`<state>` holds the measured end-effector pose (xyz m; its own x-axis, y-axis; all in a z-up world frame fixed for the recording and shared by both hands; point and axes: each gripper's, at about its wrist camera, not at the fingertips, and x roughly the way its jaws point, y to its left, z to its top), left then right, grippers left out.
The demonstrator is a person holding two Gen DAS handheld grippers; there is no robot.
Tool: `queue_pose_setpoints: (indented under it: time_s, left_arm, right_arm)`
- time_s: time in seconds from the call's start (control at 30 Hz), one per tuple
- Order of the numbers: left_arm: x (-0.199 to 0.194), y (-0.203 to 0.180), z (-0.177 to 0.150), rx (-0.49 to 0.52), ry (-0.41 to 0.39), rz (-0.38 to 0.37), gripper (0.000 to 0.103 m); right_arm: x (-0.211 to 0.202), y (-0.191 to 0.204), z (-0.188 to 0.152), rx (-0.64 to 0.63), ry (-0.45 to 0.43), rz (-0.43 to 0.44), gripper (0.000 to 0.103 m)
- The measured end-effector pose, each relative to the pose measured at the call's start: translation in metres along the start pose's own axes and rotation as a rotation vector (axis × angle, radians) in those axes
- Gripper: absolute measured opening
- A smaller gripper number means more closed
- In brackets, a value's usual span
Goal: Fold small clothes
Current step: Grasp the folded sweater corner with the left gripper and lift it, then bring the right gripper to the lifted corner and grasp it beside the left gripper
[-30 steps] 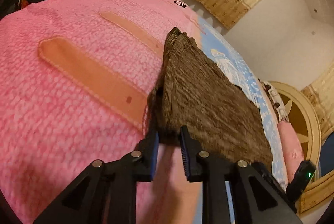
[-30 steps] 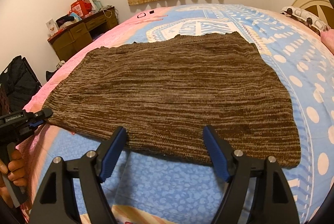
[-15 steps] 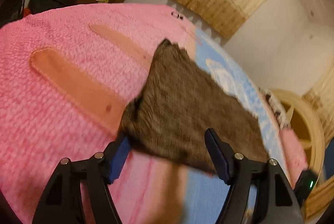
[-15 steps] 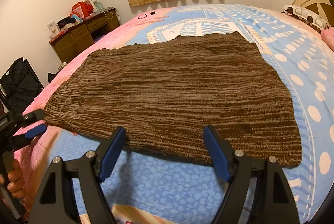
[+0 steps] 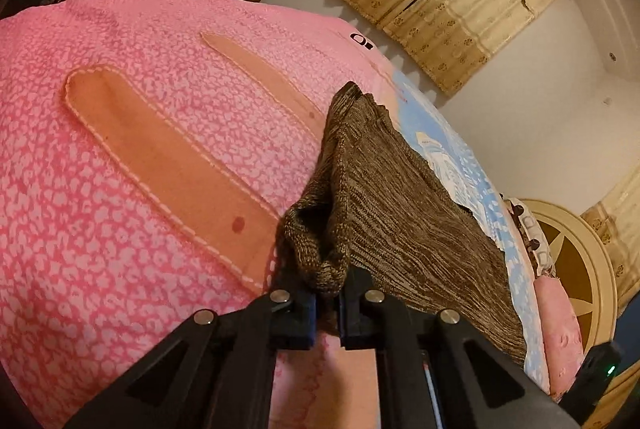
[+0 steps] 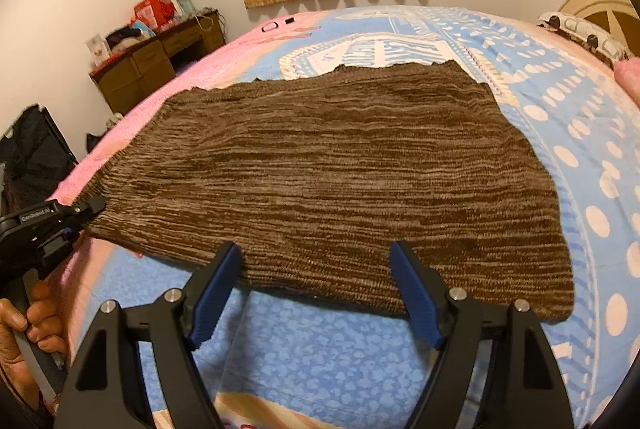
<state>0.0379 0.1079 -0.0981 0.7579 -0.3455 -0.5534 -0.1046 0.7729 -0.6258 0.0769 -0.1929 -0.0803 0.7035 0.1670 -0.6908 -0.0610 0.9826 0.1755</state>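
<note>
Two grippers are working the brown knit garment [image 6: 340, 173], lying flat on the bed [image 6: 580, 133] — our left gripper [image 5: 328, 303] is pinching its corner for folding, our right gripper [image 6: 316, 293] is hovering wide open at its near edge.

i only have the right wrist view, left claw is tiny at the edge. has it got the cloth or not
Observer: Yes. The left claw is shut on a bunched corner of the brown knit cloth.
Operator: is that corner lifted
Observer: It is puckered up above the pink bedspread beside it.
Operator: my claw?
Observer: The right claw is open over the near edge, gripping nothing.
</note>
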Motion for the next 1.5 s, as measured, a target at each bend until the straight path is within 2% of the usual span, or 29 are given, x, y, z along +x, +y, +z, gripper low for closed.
queue_pose_setpoints:
  time_s: [0.13,0.27,0.37,0.5,0.63,0.77,0.87,0.97,1.03,1.07,1.13,1.3,1.4,1.5]
  left_arm:
    - [-0.003,0.002,-0.004,0.003,-0.019,-0.013,0.007]
    - [-0.004,0.001,-0.007,0.01,-0.031,-0.008,0.007]
    - [-0.005,0.004,-0.008,0.005,-0.039,-0.022,0.007]
    - [-0.01,0.007,-0.011,0.006,-0.054,-0.037,0.006]
    - [-0.011,0.01,-0.013,0.003,-0.061,-0.049,0.006]
    - [-0.012,0.013,-0.014,-0.002,-0.059,-0.06,0.006]
    - [-0.012,0.014,-0.014,0.002,-0.056,-0.058,0.006]
    - [-0.013,0.013,-0.012,0.0,-0.054,-0.056,0.006]
    - [-0.013,0.011,-0.01,0.0,-0.051,-0.053,0.006]
    - [-0.013,0.011,-0.01,-0.002,-0.05,-0.054,0.006]
    - [-0.012,0.009,-0.009,-0.002,-0.048,-0.052,0.006]
    - [-0.009,0.003,-0.003,0.006,-0.04,-0.044,0.006]
    - [-0.008,-0.003,-0.002,0.02,-0.03,-0.032,0.006]
    - [-0.009,-0.014,0.001,0.062,-0.025,-0.029,0.006]
  right_arm:
    - [-0.002,0.013,0.03,0.075,-0.001,0.116,0.079]
    - [0.011,0.058,0.07,-0.03,-0.028,0.154,0.079]
    - [0.04,0.106,0.097,-0.128,-0.012,0.2,0.079]
    - [0.097,0.155,0.121,-0.137,0.088,0.273,0.079]
    - [0.135,0.195,0.125,-0.189,0.126,0.255,0.079]
    - [0.16,0.217,0.122,-0.22,0.176,0.238,0.079]
    - [0.169,0.228,0.118,-0.267,0.178,0.206,0.09]
    - [0.172,0.24,0.111,-0.33,0.163,0.152,0.091]
    - [0.173,0.24,0.108,-0.368,0.153,0.108,0.083]
    - [0.174,0.242,0.107,-0.387,0.15,0.081,0.073]
    - [0.173,0.24,0.108,-0.397,0.158,0.069,0.068]
    - [0.169,0.227,0.114,-0.385,0.159,0.03,0.028]
    - [0.163,0.217,0.119,-0.337,0.164,0.075,0.022]
    - [0.156,0.209,0.123,-0.298,0.161,0.122,0.02]
